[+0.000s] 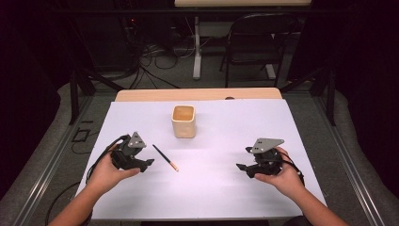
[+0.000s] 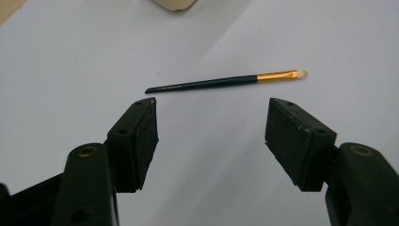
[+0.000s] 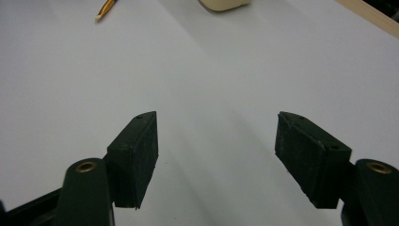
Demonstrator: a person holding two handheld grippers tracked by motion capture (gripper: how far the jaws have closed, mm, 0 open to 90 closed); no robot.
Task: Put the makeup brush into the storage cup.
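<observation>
A thin dark-handled brush (image 1: 165, 157) with a gold ferrule and pale tip lies flat on the white table. In the left gripper view the brush (image 2: 211, 83) rests just beyond my open jaws. My left gripper (image 1: 148, 163) sits at the table's left, open and empty, a short way left of the brush. A cream square cup (image 1: 183, 121) stands upright behind the brush, near the middle. My right gripper (image 1: 243, 169) rests at the right, open, with bare table between its jaws (image 3: 216, 155). The brush tip (image 3: 104, 9) and cup base (image 3: 223, 4) show at that view's top.
The white sheet (image 1: 211, 188) covers most of the table; a wooden strip (image 1: 197, 94) runs along its far edge. Beyond the table stand a black chair (image 1: 256, 42) and tangled cables (image 1: 155, 56) on the floor.
</observation>
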